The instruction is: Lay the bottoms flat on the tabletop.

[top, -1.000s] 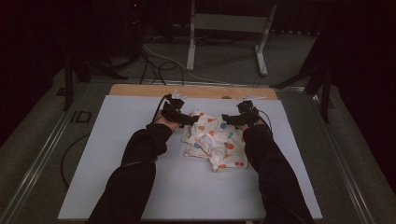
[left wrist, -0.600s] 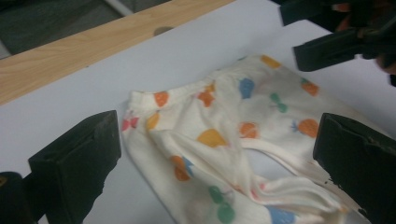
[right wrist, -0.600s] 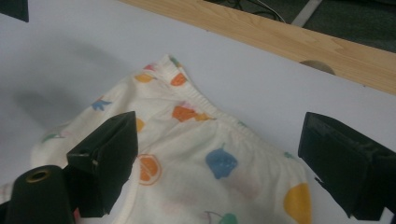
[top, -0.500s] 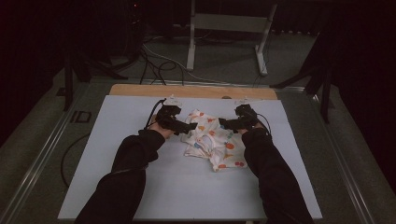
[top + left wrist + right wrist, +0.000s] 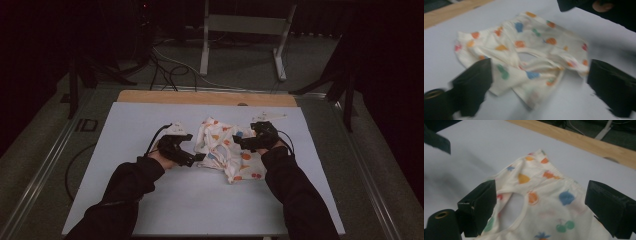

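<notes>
The room is dim, its far part and both sides falling into near black. The surface (image 5: 150, 120) is covered by a pale sheet, with a strip of bare wood (image 5: 200, 97) showing along its far edge. Metal rails (image 5: 45, 165) run along the left and right sides of it. The floor (image 5: 240, 65) beyond is grey-green. A pale metal frame (image 5: 245, 25) with two legs stands on it at the far middle, and dark cables (image 5: 165, 70) lie coiled left of that. Dark stand legs (image 5: 340, 85) rise at the far right.
</notes>
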`<state>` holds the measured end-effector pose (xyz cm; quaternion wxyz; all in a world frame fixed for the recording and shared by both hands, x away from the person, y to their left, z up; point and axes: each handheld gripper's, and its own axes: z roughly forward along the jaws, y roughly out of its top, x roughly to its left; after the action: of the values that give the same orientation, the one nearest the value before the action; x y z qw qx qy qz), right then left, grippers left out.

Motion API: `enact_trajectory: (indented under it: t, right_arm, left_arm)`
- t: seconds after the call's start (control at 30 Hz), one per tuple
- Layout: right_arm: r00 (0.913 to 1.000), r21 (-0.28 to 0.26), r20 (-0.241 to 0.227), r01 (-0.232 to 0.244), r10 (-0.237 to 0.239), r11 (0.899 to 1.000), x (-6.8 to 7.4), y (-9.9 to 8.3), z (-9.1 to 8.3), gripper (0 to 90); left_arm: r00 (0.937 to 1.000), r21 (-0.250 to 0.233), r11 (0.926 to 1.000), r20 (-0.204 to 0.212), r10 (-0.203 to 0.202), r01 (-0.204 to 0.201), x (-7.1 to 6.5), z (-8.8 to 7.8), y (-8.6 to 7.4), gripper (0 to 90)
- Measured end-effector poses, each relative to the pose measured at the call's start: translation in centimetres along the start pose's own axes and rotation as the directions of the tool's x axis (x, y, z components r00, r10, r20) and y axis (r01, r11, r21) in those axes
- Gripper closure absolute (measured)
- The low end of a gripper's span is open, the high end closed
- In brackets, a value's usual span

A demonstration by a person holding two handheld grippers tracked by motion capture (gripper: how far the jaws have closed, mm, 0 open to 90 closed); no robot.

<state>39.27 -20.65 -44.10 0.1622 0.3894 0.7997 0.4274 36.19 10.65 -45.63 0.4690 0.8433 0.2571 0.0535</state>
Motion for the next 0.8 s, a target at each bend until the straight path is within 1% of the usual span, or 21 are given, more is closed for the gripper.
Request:
enact_trajectory:
  t: [0.03,0.07,0.13,0.2,0.23,0.27,0.3,0.37,0.4,0.43,0.47,0.5,0.53,0.57,0.6,0.63,0.67,0.73,0.77,0.8]
  right_arm:
    - [1.0,0.0,0.0,0.0,0.0,1.0,0.0,0.0,0.0,10.4]
    - [1.0,0.001,-0.006,-0.006,0.006,1.0,0.2,-0.2,-0.2,10.4]
    - [0.9999,0.008,-0.016,-0.004,0.004,1.0,0.7,-1.0,-0.5,10.4]
    - [0.9997,0.013,-0.022,0.0,0.0,1.0,0.9,-1.7,-0.6,10.5]
    - [0.9997,0.012,-0.024,-0.009,0.009,1.0,1.1,-1.9,-0.7,10.6]
    - [0.9996,0.011,-0.027,-0.012,0.013,1.0,1.2,-2.2,-0.7,10.6]
    - [0.9995,0.014,-0.029,-0.009,0.01,1.0,1.2,-2.4,-0.7,10.6]
    - [0.9993,0.012,-0.035,-0.013,0.013,1.0,1.3,-2.7,-0.7,10.6]
    - [0.9989,0.013,-0.043,-0.018,0.019,1.0,1.2,-2.8,-0.7,10.6]
    - [0.9986,0.013,-0.049,-0.017,0.018,1.0,1.2,-2.9,-0.7,10.7]
    - [0.9985,0.016,-0.052,-0.015,0.015,1.0,1.2,-3.0,-0.6,10.7]
    - [0.9984,0.016,-0.055,-0.016,0.017,1.0,1.3,-3.0,-0.6,10.7]
    - [0.9985,0.013,-0.053,-0.016,0.017,1.0,1.3,-3.0,-0.6,10.7]
    - [0.9986,0.009,-0.05,-0.02,0.02,1.0,1.4,-2.9,-0.6,10.7]
    - [0.9985,0.003,-0.051,-0.018,0.018,1.0,1.4,-2.9,-0.6,10.7]
    - [0.9981,0.003,-0.058,-0.018,0.018,1.0,1.5,-2.9,-0.6,10.7]
    - [0.9982,0.003,-0.058,-0.018,0.018,1.0,1.6,-2.9,-0.6,10.7]
    - [0.9987,0.007,-0.051,-0.008,0.008,1.0,1.7,-2.8,-0.6,10.7]
    - [0.9986,0.005,-0.052,-0.01,0.01,1.0,1.7,-2.8,-0.6,10.7]
    - [0.9981,0.002,-0.059,-0.017,0.017,1.0,1.7,-2.8,-0.5,10.7]
  left_arm:
    - [1.0,0.0,1.0,0.0,0.0,0.0,0.0,0.0,0.0,14.4]
    - [0.9997,0.012,0.9997,0.011,0.02,-0.02,-0.4,0.0,-0.7,14.4]
    - [0.9989,0.021,0.9991,0.03,0.036,-0.037,-0.7,0.3,-1.6,20.2]
    - [0.9982,0.048,0.9974,0.03,0.052,-0.054,-1.0,0.9,-2.4,24.4]
    - [0.998,0.062,0.9964,0.028,0.056,-0.058,-1.1,1.3,-2.9,26.5]
    - [0.9975,0.082,0.9943,0.024,0.066,-0.068,-1.1,1.7,-3.2,27.2]
    - [0.9966,0.098,0.9919,0.028,0.078,-0.08,-1.1,2.1,-3.5,30.6]
    - [0.9938,0.127,0.9857,0.009,0.11,-0.111,-1.3,2.8,-4.0,33.4]
    - [0.9923,0.138,0.9827,0.005,0.124,-0.124,-1.3,3.2,-4.1,35.4]
    - [0.9906,0.148,0.98,-0.009,0.136,-0.133,-1.3,3.6,-4.3,36.3]
    - [0.9901,0.153,0.9787,-0.012,0.14,-0.136,-1.3,3.9,-4.4,39.2]
    - [0.9892,0.154,0.9778,-0.015,0.146,-0.142,-1.3,4.1,-4.5,39.7]
    - [0.9872,0.158,0.9758,-0.027,0.157,-0.151,-1.3,4.4,-4.5,41.7]
    - [0.9837,0.164,0.972,-0.034,0.177,-0.169,-1.3,4.6,-4.6,43.7]
    - [0.9813,0.163,0.9704,-0.042,0.188,-0.179,-1.3,4.8,-4.6,45.5]
    - [0.9779,0.169,0.9666,-0.048,0.203,-0.193,-1.3,4.9,-4.6,47.2]
    - [0.9756,0.167,0.9653,-0.056,0.212,-0.2,-1.4,5.1,-4.6,49.9]
    - [0.9697,0.173,0.9601,-0.068,0.234,-0.22,-1.3,5.4,-4.6,52.2]
    - [0.9691,0.164,0.9606,-0.066,0.238,-0.225,-1.3,5.5,-4.6,55.7]
    - [0.9669,0.161,0.9593,-0.071,0.245,-0.232,-1.3,5.6,-4.6,57.0]
